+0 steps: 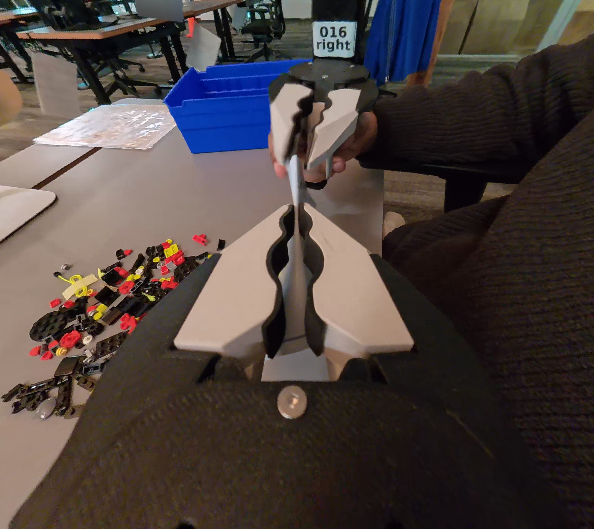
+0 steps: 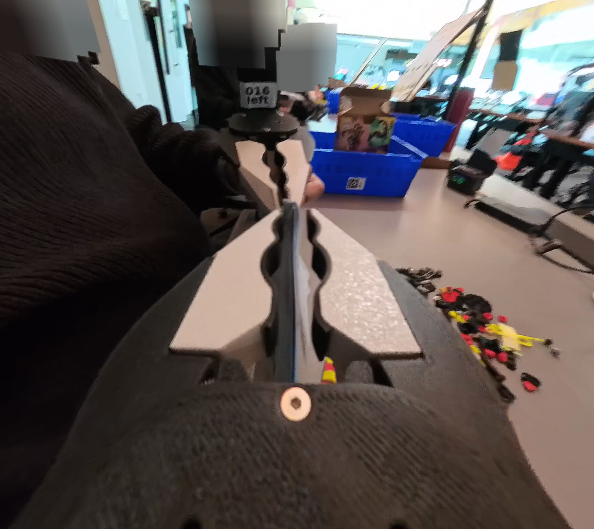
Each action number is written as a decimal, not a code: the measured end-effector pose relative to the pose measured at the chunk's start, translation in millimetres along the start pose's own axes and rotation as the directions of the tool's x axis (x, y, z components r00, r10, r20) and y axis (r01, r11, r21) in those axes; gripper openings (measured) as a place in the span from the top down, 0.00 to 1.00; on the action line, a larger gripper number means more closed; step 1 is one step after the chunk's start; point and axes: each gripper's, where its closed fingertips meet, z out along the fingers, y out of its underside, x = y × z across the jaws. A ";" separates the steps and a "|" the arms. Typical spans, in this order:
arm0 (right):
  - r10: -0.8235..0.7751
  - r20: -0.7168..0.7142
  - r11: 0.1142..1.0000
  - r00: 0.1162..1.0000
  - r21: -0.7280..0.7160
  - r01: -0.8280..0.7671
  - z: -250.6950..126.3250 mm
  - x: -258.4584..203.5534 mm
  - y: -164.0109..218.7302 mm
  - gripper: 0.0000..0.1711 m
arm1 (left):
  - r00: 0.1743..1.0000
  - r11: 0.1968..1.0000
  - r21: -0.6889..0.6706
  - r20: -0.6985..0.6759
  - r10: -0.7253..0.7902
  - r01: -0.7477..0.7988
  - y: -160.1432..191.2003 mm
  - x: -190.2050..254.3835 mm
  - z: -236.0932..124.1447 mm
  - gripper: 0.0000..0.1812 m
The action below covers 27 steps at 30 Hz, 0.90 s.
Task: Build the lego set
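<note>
A thin pale sheet (image 1: 295, 186), seen edge-on, spans between my two grippers above the grey table (image 1: 160, 192). My left gripper (image 1: 297, 208) is shut on its near end. My right gripper (image 1: 307, 166) faces it from beyond, fingers apart; the sheet lies against one finger only. In the right wrist view the sheet (image 2: 294, 256) stands between my right gripper's (image 2: 294, 211) parted jaws, close to the left pad, with a gap on the right. The left gripper (image 2: 286, 200) shows just beyond, closed. A pile of black, red and yellow lego pieces (image 1: 112, 295) lies on the table; it also shows in the right wrist view (image 2: 475, 321).
A blue bin (image 1: 221, 121) stands behind the grippers, a glossy laminated sheet (image 1: 109, 128) left of it. A white pad (image 1: 19, 208) lies at the left edge. Another blue bin (image 2: 363, 173) holds a cardboard box (image 2: 363, 128). A black device (image 2: 466, 176) and cables sit far right. Less than 4 cm separates the two grippers' tips.
</note>
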 end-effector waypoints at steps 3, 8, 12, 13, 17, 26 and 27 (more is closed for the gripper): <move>-0.053 -0.062 0.998 0.997 0.034 0.056 -0.6 2.4 -6.0 0.86 | 1.000 1.000 -0.002 -0.030 -0.005 0.005 0.5 5.9 1.1 1.00; 0.012 0.029 0.999 1.000 -0.033 -0.011 9.4 -10.5 7.5 0.93 | 0.998 1.000 -0.013 -0.057 0.004 -0.005 2.2 12.8 3.1 1.00; -0.004 0.027 0.999 1.000 -0.051 0.006 11.7 -11.3 2.0 1.00 | 1.000 0.999 0.041 -0.024 0.019 -0.018 -3.2 7.7 0.9 0.98; -0.002 0.019 0.999 1.000 -0.039 0.002 11.2 -10.1 -2.4 1.00 | 1.000 0.997 0.070 0.000 0.021 -0.021 -6.3 5.0 -0.4 0.96; 0.059 -0.011 0.996 0.998 0.066 -0.058 0.2 -1.3 -22.9 1.00 | 0.996 0.993 0.099 0.062 0.058 -0.064 -8.5 -3.3 -4.7 0.91; 0.056 -0.024 0.990 0.998 0.131 -0.052 -6.0 2.5 -25.0 0.97 | 0.997 0.993 0.114 -0.075 -0.033 0.042 -13.9 4.0 -6.6 1.00; 0.045 -0.040 0.988 0.998 0.149 -0.039 -7.0 3.2 -26.6 0.95 | 0.996 0.992 0.119 -0.084 -0.038 0.048 -14.3 5.0 -6.5 1.00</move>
